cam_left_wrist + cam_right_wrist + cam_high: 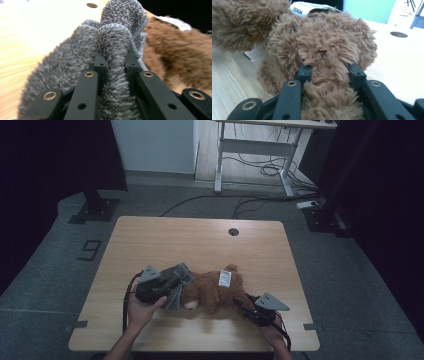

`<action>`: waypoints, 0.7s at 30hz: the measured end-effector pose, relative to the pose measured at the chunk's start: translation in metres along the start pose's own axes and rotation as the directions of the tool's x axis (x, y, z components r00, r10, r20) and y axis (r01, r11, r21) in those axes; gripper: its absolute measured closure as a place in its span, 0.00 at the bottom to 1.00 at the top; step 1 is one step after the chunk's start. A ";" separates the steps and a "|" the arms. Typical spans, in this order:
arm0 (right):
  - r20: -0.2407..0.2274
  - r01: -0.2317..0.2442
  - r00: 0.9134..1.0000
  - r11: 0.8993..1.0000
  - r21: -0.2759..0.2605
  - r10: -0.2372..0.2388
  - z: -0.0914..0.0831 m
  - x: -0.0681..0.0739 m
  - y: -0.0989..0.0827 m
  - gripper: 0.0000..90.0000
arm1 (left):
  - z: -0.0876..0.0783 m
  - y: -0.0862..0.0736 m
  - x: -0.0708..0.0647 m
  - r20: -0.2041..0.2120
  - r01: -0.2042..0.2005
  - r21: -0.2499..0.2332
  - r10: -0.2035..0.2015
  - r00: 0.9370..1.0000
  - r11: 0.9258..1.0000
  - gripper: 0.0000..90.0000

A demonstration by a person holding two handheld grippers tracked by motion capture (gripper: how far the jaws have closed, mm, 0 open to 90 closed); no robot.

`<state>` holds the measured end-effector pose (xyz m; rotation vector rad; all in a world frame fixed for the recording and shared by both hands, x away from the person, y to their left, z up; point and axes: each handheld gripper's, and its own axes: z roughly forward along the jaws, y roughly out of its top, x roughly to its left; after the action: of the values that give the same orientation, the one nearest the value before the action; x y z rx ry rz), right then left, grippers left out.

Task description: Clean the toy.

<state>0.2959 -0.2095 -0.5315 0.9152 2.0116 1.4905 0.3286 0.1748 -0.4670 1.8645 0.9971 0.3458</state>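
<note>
Wooden table [150, 245], brown plush bear [212, 290] lying left-right

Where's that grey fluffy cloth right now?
In the high view the grey cloth lies on the table's near left part, pinched in the left gripper, against the brown teddy bear.

Light wooden desk [165, 240] with its load.
A brown plush bear [215, 290] lies near the front edge, a grey cloth [177, 282] touching its left side; a round hole [233, 231] sits near the far edge.
</note>
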 end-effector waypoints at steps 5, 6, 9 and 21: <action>0.001 -0.001 1.000 1.000 0.000 0.001 0.000 0.000 0.000 0.71 | -0.002 -0.006 0.015 -0.037 0.045 0.006 -0.045 0.998 0.999 0.86; 0.002 -0.003 1.000 1.000 0.001 0.003 0.000 0.000 0.000 0.71 | -0.002 -0.005 0.016 -0.024 0.066 0.000 -0.066 0.998 0.998 0.86; 0.006 -0.004 1.000 1.000 0.002 0.004 0.000 -0.001 0.001 0.71 | 0.000 0.007 0.013 -0.007 0.066 -0.017 -0.066 0.998 0.998 0.86; 0.002 0.011 1.000 1.000 0.006 -0.011 -0.003 -0.001 0.001 0.70 | 0.062 0.057 -0.029 0.077 -0.042 0.103 0.035 0.996 0.994 0.86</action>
<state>0.2947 -0.2114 -0.5300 0.9064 2.0178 1.4784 0.3755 0.1029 -0.4446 1.9787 0.9450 0.2484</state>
